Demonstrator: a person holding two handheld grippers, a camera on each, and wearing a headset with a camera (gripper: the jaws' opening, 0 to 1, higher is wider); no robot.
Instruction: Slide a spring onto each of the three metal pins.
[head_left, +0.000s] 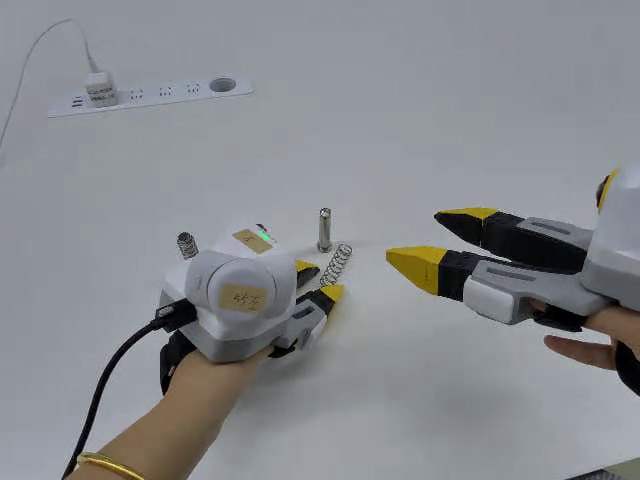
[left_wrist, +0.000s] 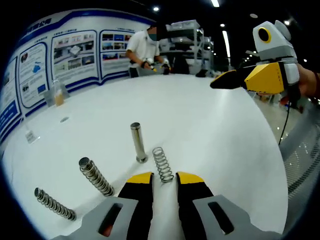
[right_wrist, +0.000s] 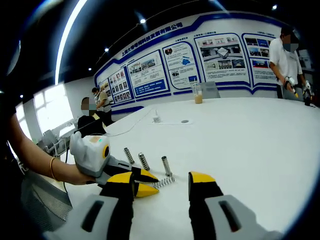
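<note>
A bare metal pin (head_left: 324, 229) stands upright at mid table. A loose spring (head_left: 337, 263) lies on the table just to the right of its base. My left gripper (head_left: 320, 280) is open, and the spring's near end (left_wrist: 161, 164) lies right at the gap between its yellow tips. Left of the bare pin (left_wrist: 136, 142) stand two pins wearing springs (left_wrist: 95, 176) (left_wrist: 54, 204). My right gripper (head_left: 415, 234) hovers open to the right of the pins, holding nothing. From its own view my right gripper (right_wrist: 162, 177) faces the loose spring (right_wrist: 163, 181) and the bare pin (right_wrist: 166, 166).
A white power strip (head_left: 150, 95) with a plugged charger lies at the far left of the white table (head_left: 420, 110). A black cable (head_left: 110, 380) trails from the left gripper. A cup (right_wrist: 198, 98) stands at the table's far end. People stand in the background.
</note>
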